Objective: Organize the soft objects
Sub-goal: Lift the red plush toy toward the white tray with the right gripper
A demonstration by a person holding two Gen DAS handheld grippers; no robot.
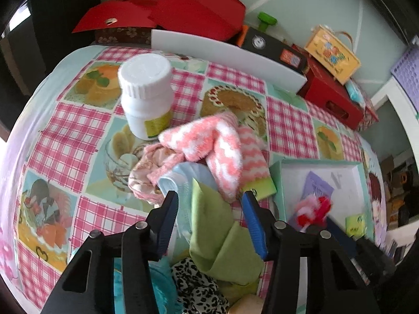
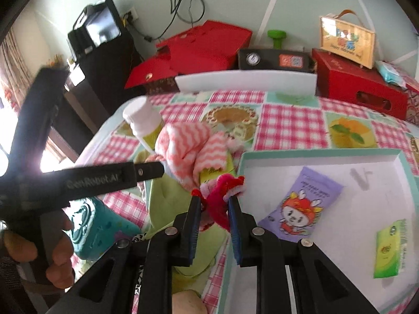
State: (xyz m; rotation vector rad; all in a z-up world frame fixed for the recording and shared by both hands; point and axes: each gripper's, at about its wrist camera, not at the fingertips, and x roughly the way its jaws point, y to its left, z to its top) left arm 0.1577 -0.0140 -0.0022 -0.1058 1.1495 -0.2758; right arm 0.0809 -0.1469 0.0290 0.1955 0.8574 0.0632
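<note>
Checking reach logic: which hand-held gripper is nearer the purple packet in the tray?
Right. The right hand-held gripper, shut on a red-pink fluffy toy, is beside the purple packet; the left hand-held gripper is over the cloth pile.

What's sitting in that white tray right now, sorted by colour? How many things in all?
Purple: 1, the packet
Green: 1, the small pack
Total: 2 lying in the tray. The red fuzzy toy is in the right tool, at the tray's edge.

Home: food-print tablecloth [image 1: 78, 120], gift boxes [image 2: 358, 83].
</note>
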